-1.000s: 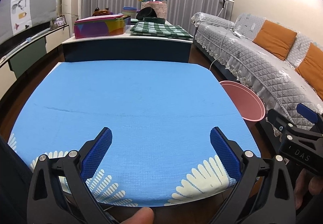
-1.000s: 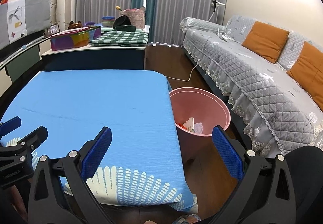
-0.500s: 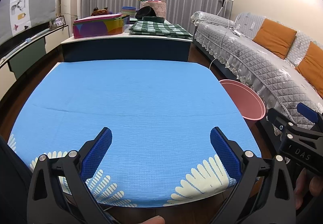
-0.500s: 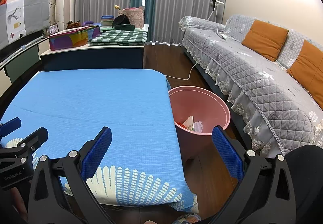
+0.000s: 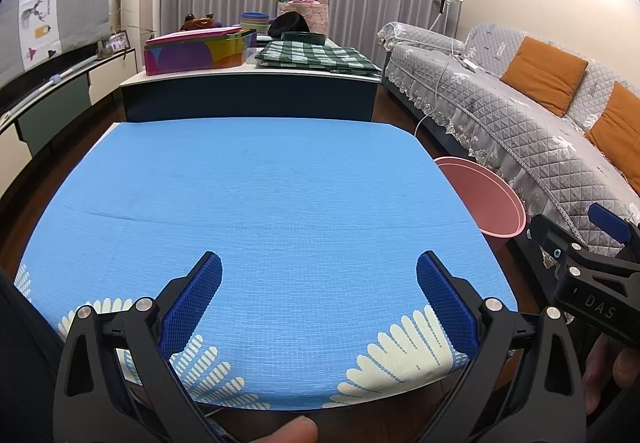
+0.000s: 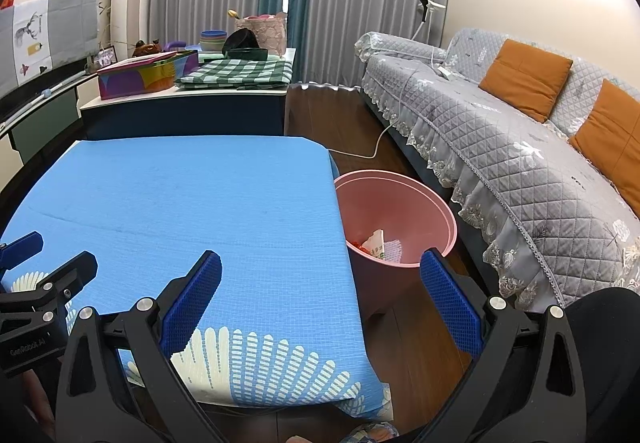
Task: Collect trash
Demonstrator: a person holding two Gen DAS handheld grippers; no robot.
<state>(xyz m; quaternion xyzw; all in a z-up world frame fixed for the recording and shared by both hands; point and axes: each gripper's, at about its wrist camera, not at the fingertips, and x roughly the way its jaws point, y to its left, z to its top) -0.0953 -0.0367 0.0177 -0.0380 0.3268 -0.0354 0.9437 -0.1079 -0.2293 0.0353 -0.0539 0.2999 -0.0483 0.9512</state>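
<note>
A pink trash bin (image 6: pixel 400 211) stands on the floor at the right edge of the blue-clothed table (image 6: pixel 180 195); it holds paper and red wrapper trash (image 6: pixel 376 243). The bin also shows in the left wrist view (image 5: pixel 488 199). My left gripper (image 5: pixel 318 283) is open and empty over the near edge of the table (image 5: pixel 260 203). My right gripper (image 6: pixel 320 283) is open and empty, over the table's near right corner with the bin just ahead. No trash shows on the tablecloth.
A grey quilted sofa (image 6: pixel 500 139) with orange cushions runs along the right. A dark cabinet (image 5: pixel 248 99) behind the table carries a colourful box, a green checked cloth and bowls. A white cable (image 6: pixel 360 151) lies on the wooden floor.
Both grippers stay open and nearly still; the views have shifted only slightly.
</note>
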